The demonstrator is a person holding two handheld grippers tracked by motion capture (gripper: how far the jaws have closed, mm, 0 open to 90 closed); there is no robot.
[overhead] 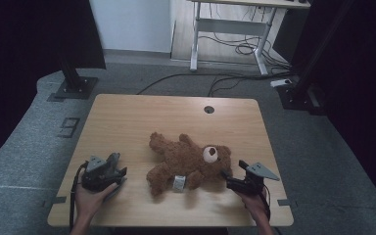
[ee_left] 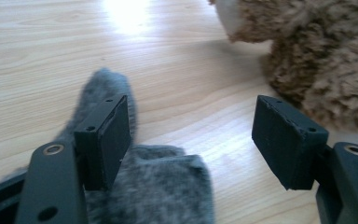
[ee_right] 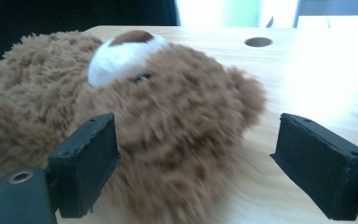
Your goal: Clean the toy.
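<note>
**High view: both grippers at the near edge, bear between them**

High view, near edge first. I hold the left gripper (overhead: pixel 119 175) low over the pale wooden table (overhead: pixel 127 117), with a small grey fleecy piece of cloth (ee_left: pixel 168 186) lying under and just ahead of its jaws. In the left gripper view the jaws stand wide apart; the left pad (ee_left: pixel 114 137) touches the fleece from the side, but nothing is pinched between the two. I hold the right gripper (overhead: pixel 223 174) at the near right, its jaws also spread wide and pointed at the head of the brown plush teddy bear (overhead: pixel 186 161). In the right gripper view the head sits between and just beyond the pads, which do not press on it.

The bear lies flat on its back in the middle of the table, head toward the right gripper, white muzzle up, a small white tag (overhead: pixel 178 182) at its near side. Farther off are a round cable hole (overhead: pixel 209 109) in the tabletop and a white-framed desk (overhead: pixel 230 29) on the grey floor.

Step in hand, as I judge it: closing on the bear's head. I would advance the right gripper level until the pads bracket the head's widest part, then close slowly, since plush compresses and slips. The left jaws should clear the grey fleece first, to avoid dragging it along.
</note>
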